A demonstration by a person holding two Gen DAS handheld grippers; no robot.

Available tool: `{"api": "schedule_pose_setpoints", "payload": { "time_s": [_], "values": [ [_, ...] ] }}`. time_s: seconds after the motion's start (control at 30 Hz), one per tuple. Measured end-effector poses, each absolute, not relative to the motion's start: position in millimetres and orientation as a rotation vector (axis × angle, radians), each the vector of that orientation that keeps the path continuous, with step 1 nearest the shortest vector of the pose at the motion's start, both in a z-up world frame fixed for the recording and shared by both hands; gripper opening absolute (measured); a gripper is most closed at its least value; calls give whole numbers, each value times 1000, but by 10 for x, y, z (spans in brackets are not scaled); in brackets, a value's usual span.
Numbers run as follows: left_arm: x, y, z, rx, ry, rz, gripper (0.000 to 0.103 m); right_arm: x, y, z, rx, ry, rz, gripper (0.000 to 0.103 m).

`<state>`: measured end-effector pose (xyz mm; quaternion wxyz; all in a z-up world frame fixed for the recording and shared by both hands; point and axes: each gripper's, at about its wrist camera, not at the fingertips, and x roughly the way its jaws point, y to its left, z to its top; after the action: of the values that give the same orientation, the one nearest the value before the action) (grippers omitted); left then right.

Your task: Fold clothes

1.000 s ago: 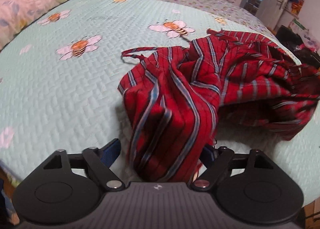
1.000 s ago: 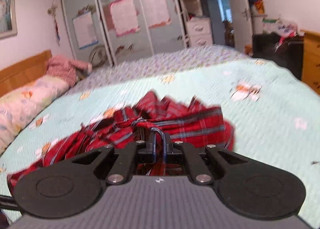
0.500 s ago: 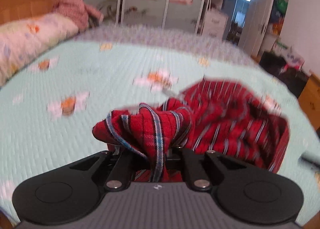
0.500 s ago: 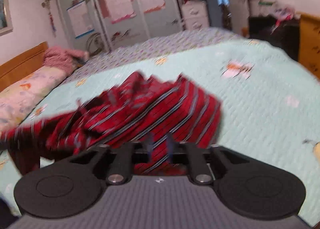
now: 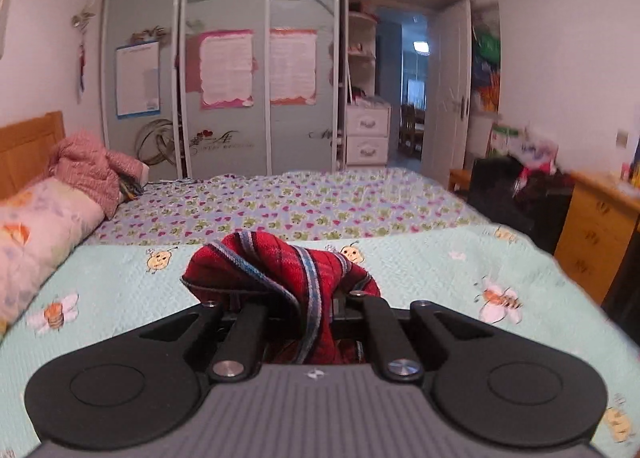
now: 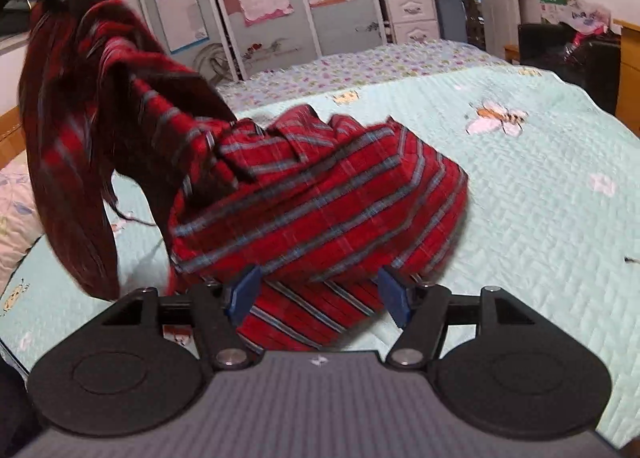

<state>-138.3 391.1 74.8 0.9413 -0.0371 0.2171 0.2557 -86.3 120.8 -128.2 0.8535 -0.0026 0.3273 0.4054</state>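
Red striped shirt (image 5: 280, 270) is pinched in the nearly closed left gripper (image 5: 310, 310); the right gripper (image 6: 318, 294), just opened wide, is left holding nothing, shirt between its fingers

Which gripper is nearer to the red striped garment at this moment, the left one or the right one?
Left. The left gripper is shut on a fold of the red striped garment, lifting it. The right gripper has just been opening; its blue pads stand apart with cloth between them, not clamped.
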Motion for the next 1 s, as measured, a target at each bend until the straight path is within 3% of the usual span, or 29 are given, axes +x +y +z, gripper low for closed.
{"api": "schedule_pose_setpoints", "payload": {
  "time_s": [0.17, 0.3, 0.4, 0.5, 0.67, 0.87, 1.0],
  "values": [
    [-846, 4173, 277, -114, 664, 590, 17, -893, 1118, -1295, -19, 705, 847, 67],
    [-1170, 4404, 58, -342, 642, 603, 34, -933, 1040, -1286, -75, 675, 858, 74],
    [-1545, 4711, -28, -600, 585, 591, 50, -899, 1060, -1332, -104, 689, 873, 74],
    [-1912, 5145, -112, -922, 528, 592, 52, -924, 1153, -1357, -117, 708, 907, 74],
    [-2181, 5109, 89, -755, 534, 622, 54, -1238, 1503, -1384, -293, 603, 1071, 78],
    [-2656, 5052, -86, -701, 574, 670, 56, -1710, 1926, -1666, -693, 328, 1094, 82],
    [-2868, 4914, -222, -630, 611, 676, 58, -1701, 2110, -1739, -779, 274, 1068, 82]
  ]
}}
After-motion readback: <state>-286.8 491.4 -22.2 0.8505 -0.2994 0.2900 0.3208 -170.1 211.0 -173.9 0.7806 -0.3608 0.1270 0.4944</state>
